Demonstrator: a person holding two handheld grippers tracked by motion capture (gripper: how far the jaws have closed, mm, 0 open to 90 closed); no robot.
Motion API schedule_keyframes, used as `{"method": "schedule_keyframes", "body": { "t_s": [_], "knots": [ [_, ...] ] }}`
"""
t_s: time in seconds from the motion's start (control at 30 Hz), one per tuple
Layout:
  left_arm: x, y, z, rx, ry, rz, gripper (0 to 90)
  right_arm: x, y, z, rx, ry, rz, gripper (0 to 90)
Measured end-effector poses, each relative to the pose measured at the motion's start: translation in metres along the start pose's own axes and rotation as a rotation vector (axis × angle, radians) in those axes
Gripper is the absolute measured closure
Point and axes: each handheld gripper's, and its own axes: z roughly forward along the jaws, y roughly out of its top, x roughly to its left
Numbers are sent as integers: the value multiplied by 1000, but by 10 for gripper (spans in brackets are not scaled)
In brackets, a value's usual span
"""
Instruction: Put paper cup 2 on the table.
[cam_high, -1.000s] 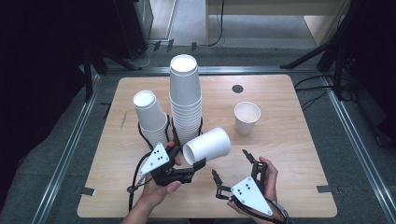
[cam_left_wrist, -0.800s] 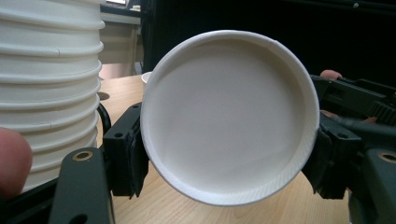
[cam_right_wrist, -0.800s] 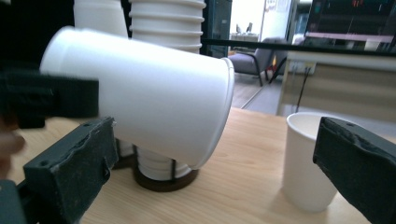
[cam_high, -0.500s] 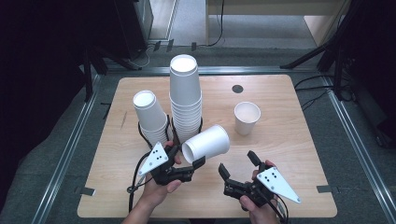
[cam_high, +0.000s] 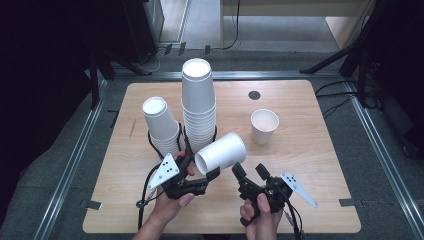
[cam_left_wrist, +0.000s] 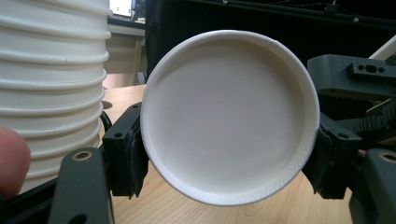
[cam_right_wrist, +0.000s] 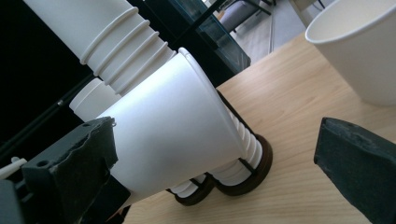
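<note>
Cup (cam_high: 221, 152) lies on its side in our left gripper (cam_high: 197, 180), lifted off the table (cam_high: 310, 165), its open mouth turned toward the right gripper. In the left gripper view the cup's (cam_left_wrist: 229, 116) base fills the space between the two jaws, which are clamped on its lower wall from either side. Our right gripper (cam_high: 248, 173) sits just beside the cup's mouth, not touching it, jaws spread apart with nothing between them; in the right gripper view the cup (cam_right_wrist: 173, 126) passes behind one jaw while the other stands well off.

Just past the held cup stands the tall stack (cam_high: 198, 107) in its dark ring holder, and to its left the short stack (cam_high: 162, 125) in a second holder. Farther right, well apart from both stacks, we see a single cup (cam_high: 264, 126) standing upright on the table. Beyond it, near the far edge, is a small dark disc (cam_high: 254, 95).
</note>
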Motion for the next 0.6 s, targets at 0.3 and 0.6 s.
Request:
{"method": "schedule_keyframes", "body": {
  "t_s": [0.3,0.6],
  "knots": [
    [-4,-2,2,-7,-8,5,273,-7,-2,3,-7,-6,239,0],
    [-9,-6,5,-7,-12,21,273,-13,-4,9,23,65,614,0]
  ]
}}
